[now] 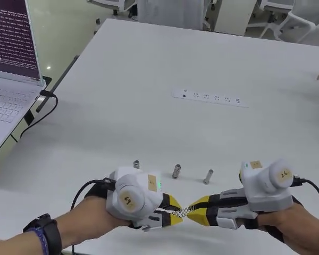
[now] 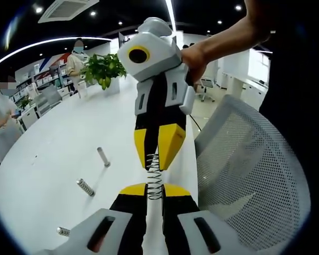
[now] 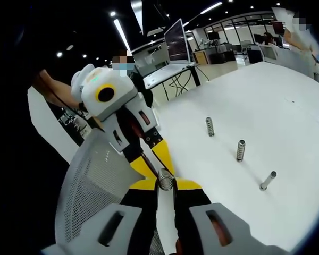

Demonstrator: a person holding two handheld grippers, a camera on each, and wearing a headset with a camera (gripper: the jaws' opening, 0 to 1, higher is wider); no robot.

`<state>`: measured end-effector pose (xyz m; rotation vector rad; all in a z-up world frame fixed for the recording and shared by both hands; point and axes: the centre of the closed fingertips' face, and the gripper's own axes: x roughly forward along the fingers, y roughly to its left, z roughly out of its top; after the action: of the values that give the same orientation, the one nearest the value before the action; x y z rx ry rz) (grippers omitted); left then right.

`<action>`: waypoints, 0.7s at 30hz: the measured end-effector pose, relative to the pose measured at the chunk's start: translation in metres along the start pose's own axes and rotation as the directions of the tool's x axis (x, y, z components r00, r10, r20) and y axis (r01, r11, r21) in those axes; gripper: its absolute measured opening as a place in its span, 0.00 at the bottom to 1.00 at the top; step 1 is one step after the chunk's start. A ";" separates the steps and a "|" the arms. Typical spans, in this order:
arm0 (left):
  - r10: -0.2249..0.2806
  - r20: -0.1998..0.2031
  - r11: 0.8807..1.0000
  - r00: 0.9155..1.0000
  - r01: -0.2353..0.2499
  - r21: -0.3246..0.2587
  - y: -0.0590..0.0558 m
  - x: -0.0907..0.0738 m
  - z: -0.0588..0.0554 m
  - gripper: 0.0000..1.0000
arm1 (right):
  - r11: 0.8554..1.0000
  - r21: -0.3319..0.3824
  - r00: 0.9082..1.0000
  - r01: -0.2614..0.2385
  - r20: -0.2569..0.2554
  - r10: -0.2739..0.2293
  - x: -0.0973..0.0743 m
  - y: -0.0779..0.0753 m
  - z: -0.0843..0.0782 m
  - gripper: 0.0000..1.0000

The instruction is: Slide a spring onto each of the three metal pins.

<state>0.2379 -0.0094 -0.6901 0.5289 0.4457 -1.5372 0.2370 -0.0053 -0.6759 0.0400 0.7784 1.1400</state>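
Nearest, pinched between both tongs: spring (image 1: 182,212), long axis level, running left to right, clear of the white table (image 1: 149,106). Left gripper (image 1: 174,210) closed down on one end; right gripper (image 1: 195,208) closed down on the other. Beyond, left pin (image 1: 136,164) and middle pin (image 1: 176,171) upright, already sleeved with springs; right pin (image 1: 208,176) bare, leaning. Handwriting on tan stickers (image 1: 152,181) too small to read.
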 end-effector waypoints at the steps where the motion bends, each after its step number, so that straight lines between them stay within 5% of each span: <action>1: 0.002 0.002 1.000 1.000 -0.002 -0.002 0.000 0.000 0.001 0.02 | 1.000 -0.002 1.000 0.005 -0.002 -0.005 -0.001 0.000 0.000 0.08; 21: 0.033 0.054 0.998 0.998 -0.029 -0.062 0.002 0.013 0.015 0.02 | 0.991 -0.114 0.995 0.066 -0.064 -0.074 -0.013 -0.001 0.009 0.08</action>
<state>0.2386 -0.0286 -0.6855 0.4429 0.4394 -1.4997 0.2402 -0.0131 -0.6629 -0.1193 0.7692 1.1207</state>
